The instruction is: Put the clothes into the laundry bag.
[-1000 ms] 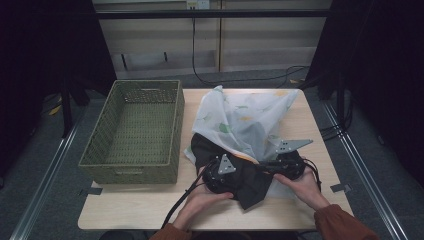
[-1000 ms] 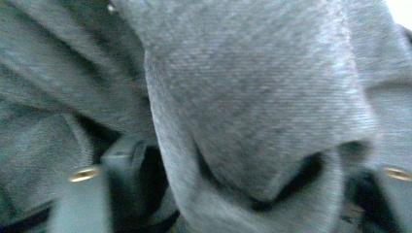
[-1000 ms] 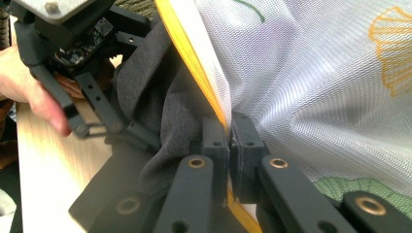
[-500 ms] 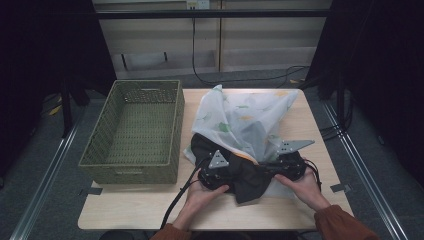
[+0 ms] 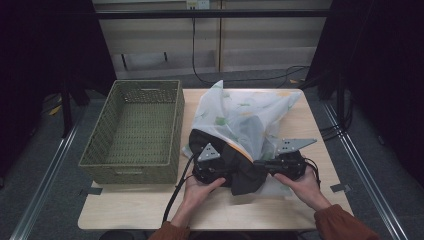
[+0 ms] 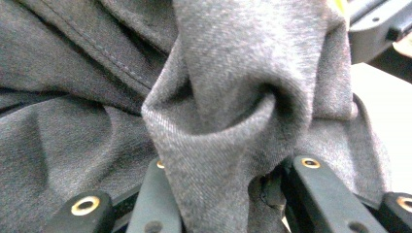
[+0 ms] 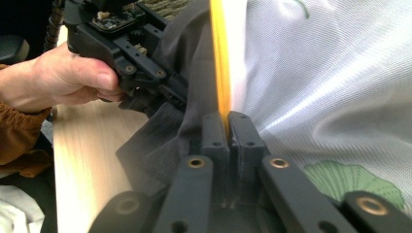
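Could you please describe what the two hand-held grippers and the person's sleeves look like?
The left hand-held gripper and the right hand-held gripper are black, each topped by a grey three-cornered plate. Their jaws are black bars with brass-ringed holes. A black cable trails from the left one. The sleeves are rust orange.

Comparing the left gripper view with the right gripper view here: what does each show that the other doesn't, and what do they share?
The left gripper view alone shows a bunched fold of the grey garment between the left gripper's jaws. The right gripper view alone shows the right gripper shut on the yellow edge of the white mesh bag, plus the person's hand. Both show the grey garment and the pale wooden table.
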Motion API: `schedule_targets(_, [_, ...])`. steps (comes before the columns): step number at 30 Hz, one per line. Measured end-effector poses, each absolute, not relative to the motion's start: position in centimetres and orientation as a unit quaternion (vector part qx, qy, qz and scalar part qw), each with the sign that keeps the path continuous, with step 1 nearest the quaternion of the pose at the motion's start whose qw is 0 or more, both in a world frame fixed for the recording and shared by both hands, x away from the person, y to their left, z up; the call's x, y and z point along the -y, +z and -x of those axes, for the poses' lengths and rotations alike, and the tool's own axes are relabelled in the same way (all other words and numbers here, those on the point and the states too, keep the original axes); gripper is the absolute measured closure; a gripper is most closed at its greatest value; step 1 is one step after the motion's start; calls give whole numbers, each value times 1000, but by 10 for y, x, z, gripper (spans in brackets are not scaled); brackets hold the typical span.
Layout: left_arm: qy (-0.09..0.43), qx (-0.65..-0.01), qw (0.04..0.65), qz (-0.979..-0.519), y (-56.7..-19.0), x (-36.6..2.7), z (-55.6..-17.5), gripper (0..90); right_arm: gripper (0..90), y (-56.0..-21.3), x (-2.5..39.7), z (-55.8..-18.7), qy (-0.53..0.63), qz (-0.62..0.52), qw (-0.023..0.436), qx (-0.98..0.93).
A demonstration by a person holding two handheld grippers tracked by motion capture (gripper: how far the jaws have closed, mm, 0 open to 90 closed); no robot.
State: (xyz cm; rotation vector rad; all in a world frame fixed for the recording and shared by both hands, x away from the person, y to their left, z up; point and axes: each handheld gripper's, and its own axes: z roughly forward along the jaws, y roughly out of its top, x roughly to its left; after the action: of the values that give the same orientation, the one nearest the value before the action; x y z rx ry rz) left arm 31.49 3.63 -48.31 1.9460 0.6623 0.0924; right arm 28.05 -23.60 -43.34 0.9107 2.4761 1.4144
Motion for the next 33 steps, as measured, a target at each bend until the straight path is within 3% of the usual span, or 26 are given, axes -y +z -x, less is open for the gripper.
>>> schedule_targets(4, [44, -271, 518, -810, -480, -38, -315, 689, 884, -432, 238, -281, 473, -306, 79, -823])
schedule_targets(5, [43, -271, 518, -810, -479, -38, -314, 688, 853, -432, 239, -281, 473, -308, 81, -822])
schedule_targets(7, [41, -271, 522, -808, -478, -39, -314, 688, 705, -432, 240, -282, 470, -313, 89, -820])
schedule_targets(14, [40, -265, 523, -809, -471, -40, -316, 689, 572, -441, 239, -288, 443, -331, 110, -826])
schedule_targets(16, [43, -260, 519, -813, -469, -39, -316, 690, 647, -443, 235, -290, 435, -336, 119, -827])
schedule_targets(19, [48, -266, 525, -807, -467, -40, -317, 695, 868, -443, 234, -293, 442, -331, 114, -826])
schedule_targets(20, [53, -272, 526, -804, -466, -41, -317, 699, 887, -441, 235, -292, 446, -328, 113, -825])
schedule_targets(27, [50, -313, 561, -765, -465, -44, -326, 718, 893, -423, 239, -285, 485, -318, 102, -808])
schedule_targets(33, [100, -315, 528, -783, -466, -24, -331, 723, 894, -423, 230, -283, 487, -310, 83, -813])
